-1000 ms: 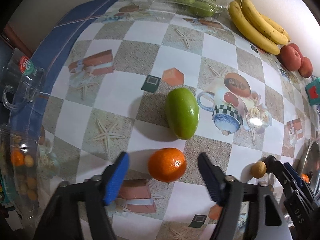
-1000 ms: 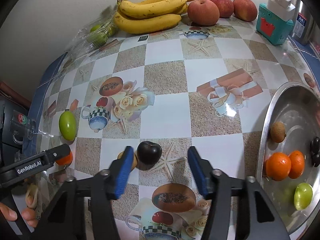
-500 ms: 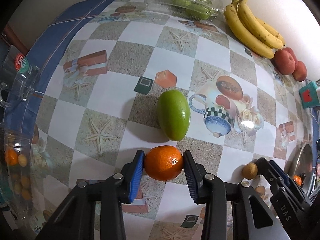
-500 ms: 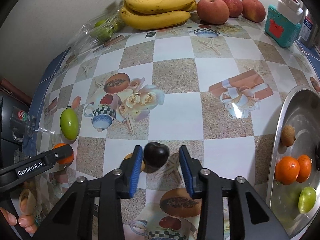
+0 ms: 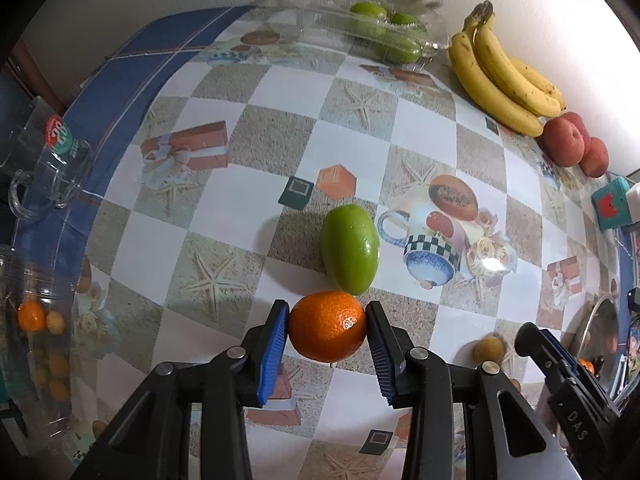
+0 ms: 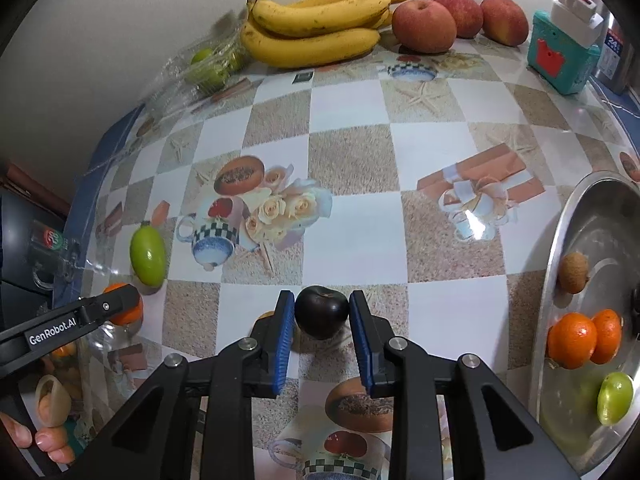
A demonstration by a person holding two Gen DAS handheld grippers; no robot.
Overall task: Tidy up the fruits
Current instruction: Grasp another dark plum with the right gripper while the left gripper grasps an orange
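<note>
Left gripper (image 5: 327, 326): clamped on the orange (image 5: 327, 325); both blue pads press its sides.
Orange: held between the left gripper's pads, just in front of the green fruit (image 5: 350, 249); whether it touches the surface (image 5: 360, 152) cannot be told.
Green fruit: lying on the surface, oval, near the printed teapot pattern.
Right gripper (image 6: 322, 316): narrow, closed on the dark plum (image 6: 321, 311), with both pads against its sides.
Dark plum: between the right gripper's pads, low over a checked square of the surface; a small tan fruit (image 6: 266, 315) shows partly behind the left pad.
Metal tray (image 6: 592, 208): at the right edge of the right wrist view; it holds two oranges (image 6: 582, 339), a green fruit and a brown fruit (image 6: 573, 266).
Bananas (image 6: 316, 26): a bunch at the far edge of the surface, against the wall.
Apples (image 6: 424, 26): three red ones just beside the bananas.
Clear plastic pack (image 5: 380, 32): at the far edge, with green fruits inside.
Teal box (image 6: 560, 56): far right corner, near the apples.
Glass mug (image 5: 48, 160): at the left edge, off the checked cloth.
Hand (image 6: 40, 436): fingertips visible at the lower left of the right wrist view.
</note>
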